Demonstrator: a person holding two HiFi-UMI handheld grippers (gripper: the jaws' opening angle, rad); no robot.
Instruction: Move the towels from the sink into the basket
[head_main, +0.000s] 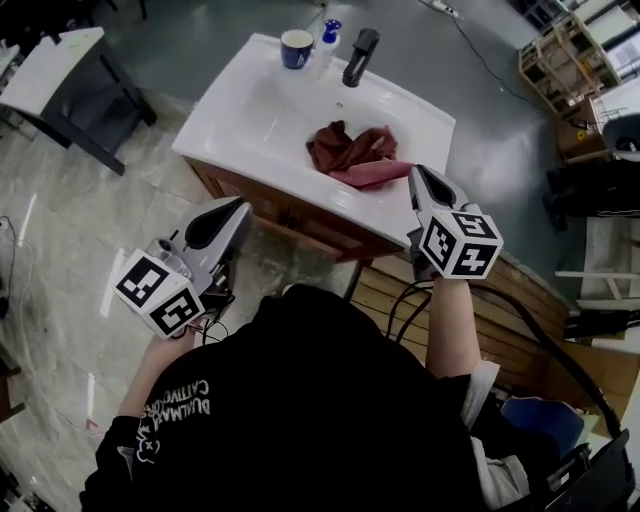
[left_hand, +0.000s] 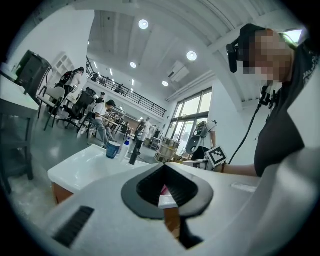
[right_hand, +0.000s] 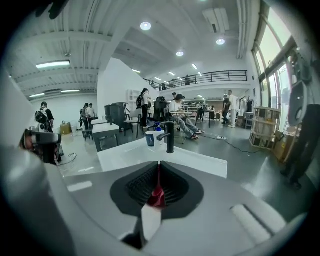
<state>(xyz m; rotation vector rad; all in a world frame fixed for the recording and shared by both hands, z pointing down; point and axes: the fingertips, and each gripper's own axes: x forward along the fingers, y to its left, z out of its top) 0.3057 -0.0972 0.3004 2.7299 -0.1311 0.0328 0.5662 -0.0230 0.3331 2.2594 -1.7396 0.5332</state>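
Evidently lift step.
- Right gripper (head_main: 418, 176) fingers clamped on pink towel (head_main: 378, 172), which lay over sink (head_main: 250, 110) front rim, at 4 o'clock of dark red towel pile (head_main: 345, 148).
- Left gripper (head_main: 238, 207) fingers together, empty.
- Lift should clear rim.
- Only right gripper view showed pinched cloth.
- Basket unseen.

A white counter (head_main: 245, 115) with a shallow basin (head_main: 290, 120) sunk into it sits on a brown wooden cabinet (head_main: 300, 215), which stands on a pale, glossy tiled floor (head_main: 70, 220). Along the back edge of the counter stand a dark blue cup (head_main: 296, 48), a small bottle (head_main: 328, 38) with a blue cap just beside it, and a black tap (head_main: 358, 57). In the basin lies a crumpled heap of dark red towels (head_main: 345, 145). A lighter red towel (head_main: 378, 173) stretches from the heap to the counter's front rim.
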